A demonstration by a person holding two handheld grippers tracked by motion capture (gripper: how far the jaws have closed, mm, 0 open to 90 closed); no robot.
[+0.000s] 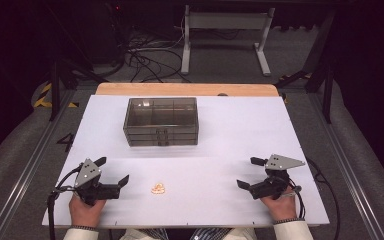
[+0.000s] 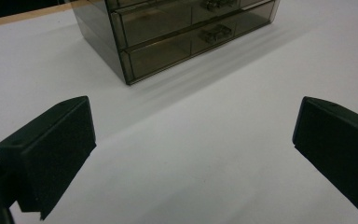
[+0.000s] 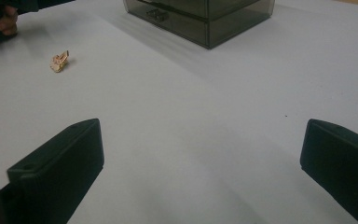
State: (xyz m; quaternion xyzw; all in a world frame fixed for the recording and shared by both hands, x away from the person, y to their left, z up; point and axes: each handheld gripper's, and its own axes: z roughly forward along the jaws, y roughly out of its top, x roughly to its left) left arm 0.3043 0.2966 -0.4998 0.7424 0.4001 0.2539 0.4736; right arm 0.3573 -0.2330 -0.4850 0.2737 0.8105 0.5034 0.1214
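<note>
2 tools rest low on the near edge of the white surface (image 1: 220,125), each with jaws spread wide and nothing between them. Your left tool (image 1: 114,171) sits nearer the small orange-and-cream trinket (image 1: 158,189), which lies just to its right, near the front centre; your right tool (image 1: 247,173) is well apart from it. Its long axis runs roughly left to right. Both hands lie level, jaws pointing inward. Far behind stands the smoky drawer box (image 1: 161,121), drawers shut.
</note>
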